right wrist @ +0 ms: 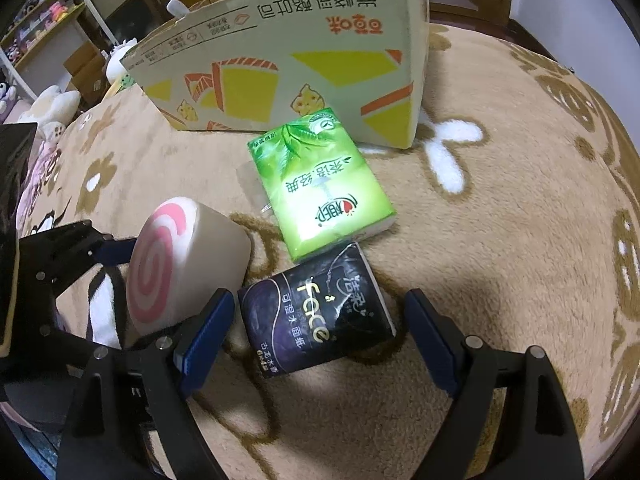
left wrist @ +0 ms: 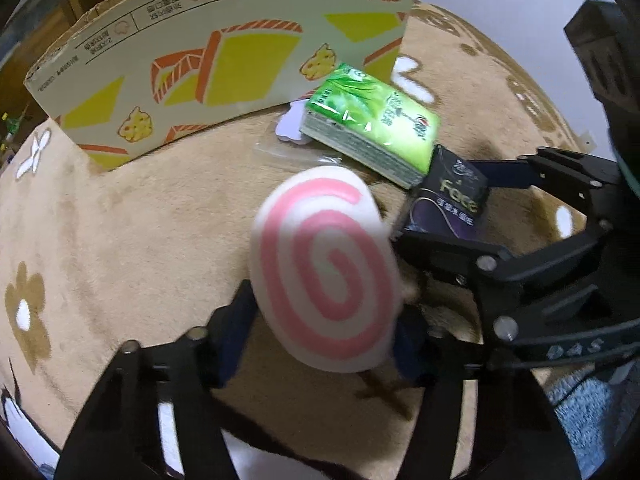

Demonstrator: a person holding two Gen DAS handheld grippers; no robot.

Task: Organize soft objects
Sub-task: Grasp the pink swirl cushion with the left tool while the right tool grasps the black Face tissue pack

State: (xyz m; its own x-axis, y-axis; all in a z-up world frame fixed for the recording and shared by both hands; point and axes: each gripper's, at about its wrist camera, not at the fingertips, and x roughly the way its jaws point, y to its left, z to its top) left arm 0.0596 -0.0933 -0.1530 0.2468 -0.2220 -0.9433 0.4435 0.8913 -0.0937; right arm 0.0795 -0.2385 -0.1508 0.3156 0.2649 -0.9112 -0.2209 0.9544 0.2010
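Note:
My left gripper [left wrist: 324,320] is shut on a soft roll-cake toy [left wrist: 324,268] with a pink spiral face, held just above the beige blanket; it also shows in the right wrist view [right wrist: 180,264]. My right gripper [right wrist: 320,328] is open, its blue pads [right wrist: 208,328] on either side of a dark purple tissue pack [right wrist: 316,312], which lies on the blanket and also shows in the left wrist view [left wrist: 448,204]. A green tissue pack [right wrist: 320,184] lies just beyond it, seen too in the left wrist view [left wrist: 372,124].
A cardboard box [right wrist: 288,60] with yellow and orange print stands open at the back of the blanket, also in the left wrist view [left wrist: 192,64]. A clear plastic wrapper [left wrist: 288,148] lies under the green pack. Plush toys [right wrist: 52,112] sit at far left.

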